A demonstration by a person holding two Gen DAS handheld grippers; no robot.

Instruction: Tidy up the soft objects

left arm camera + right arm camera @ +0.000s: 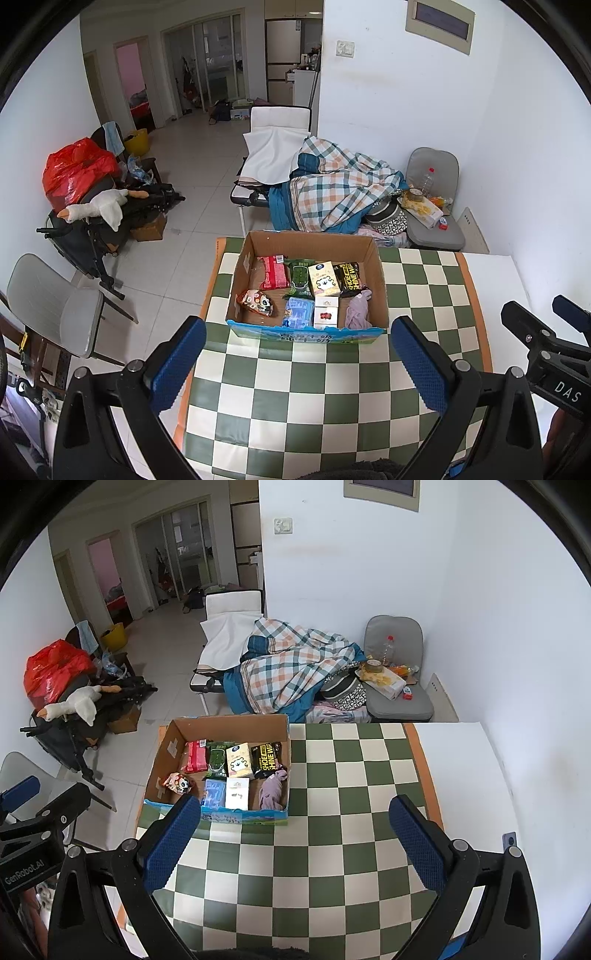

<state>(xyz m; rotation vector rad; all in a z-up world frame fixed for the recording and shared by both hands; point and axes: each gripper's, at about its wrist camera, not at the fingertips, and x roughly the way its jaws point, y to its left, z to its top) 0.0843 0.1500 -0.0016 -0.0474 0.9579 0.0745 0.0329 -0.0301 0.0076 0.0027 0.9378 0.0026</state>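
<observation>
I held my left claw (297, 354) and right claw (293, 830) spread wide and empty above the checkered tabletop (332, 867). The box (306, 334) sat at its far edge, with packets (325, 280) and a lilac cloth (358, 310) inside, the cloth in its near right corner.

Green-and-white checked tablecloth (332, 387), plaid blanket (332, 184) heaped on a cot beyond it, white pillow (269, 155), grey chair (436, 206) with bottle (428, 179), red bag (74, 170), plush goose (99, 208), yellow bucket (137, 141), tiled floor (192, 177)
</observation>
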